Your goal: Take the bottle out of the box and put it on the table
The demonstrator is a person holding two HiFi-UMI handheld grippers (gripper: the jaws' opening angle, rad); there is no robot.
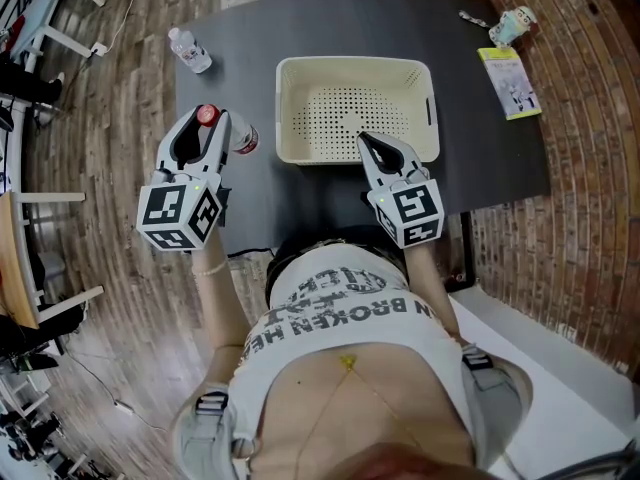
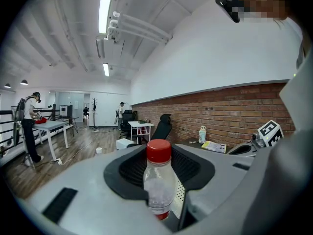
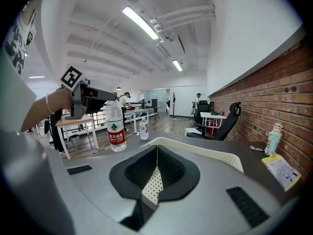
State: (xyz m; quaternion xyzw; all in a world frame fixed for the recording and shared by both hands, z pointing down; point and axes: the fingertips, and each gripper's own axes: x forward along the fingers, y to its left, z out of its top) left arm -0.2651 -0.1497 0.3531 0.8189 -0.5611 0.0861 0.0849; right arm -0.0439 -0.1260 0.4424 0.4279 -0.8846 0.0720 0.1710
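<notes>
Gripping: the left gripper [image 1: 208,120] has its fingers [image 1: 178,143] closed on the upper part of a clear plastic bottle with a red cap and a red label [image 1: 244,140]; the cap stands up between the fingertips.
Bottle's place: upright and out of the cream rectangular plastic box [image 1: 287,108], over the left part of the dark grey table [image 1: 480,148], just beside the box's near left corner; whether its base touches the table I cannot tell.
Other hand: the right gripper [image 1: 364,140] has its fingers [image 3: 132,173] closed tip to tip, holding nothing; the tips reach over the box's near wall, and a sliver of perforated cream plastic shows through the narrow gap behind them.
Box: open-topped, with perforated floor and walls, standing at the middle of the table, the left gripper to its left.
Far left corner: a second clear plastic bottle with a white cap [image 1: 189,50] stands upright, well apart from the held one.
Right side of table: a yellow-green printed booklet [image 1: 510,82] lies flat; beyond it, near the far right corner, is a small pale figure-shaped container [image 1: 513,25].
Marker cubes: a white cube with black square markers [image 1: 180,214] sits at the rear of each gripper, nearest the person.
</notes>
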